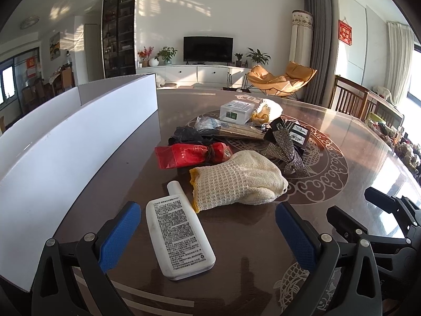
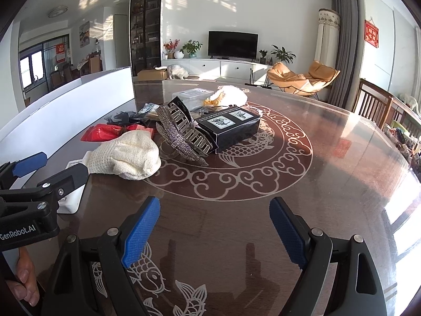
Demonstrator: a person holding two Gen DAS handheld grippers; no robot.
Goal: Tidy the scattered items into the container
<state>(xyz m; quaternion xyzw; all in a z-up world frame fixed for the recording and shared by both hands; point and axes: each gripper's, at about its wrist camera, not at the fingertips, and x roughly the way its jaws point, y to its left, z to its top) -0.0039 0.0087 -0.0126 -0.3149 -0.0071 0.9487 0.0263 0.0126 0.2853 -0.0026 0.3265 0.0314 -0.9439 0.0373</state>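
A white box container stands along the table's left side. My left gripper is open, and a flat white lotion bottle lies between its blue pads, nearer the left one. Beyond it lie a cream knit glove, a red packet, a sparkly hair claw and a black box. My right gripper is open over bare table, right of the glove. The left gripper shows at the left edge of the right wrist view.
Further back on the round patterned table are a white plastic box, a bundle of sticks, a black bag and a second cream glove. Wooden chairs stand at the right. A hand holds the left gripper.
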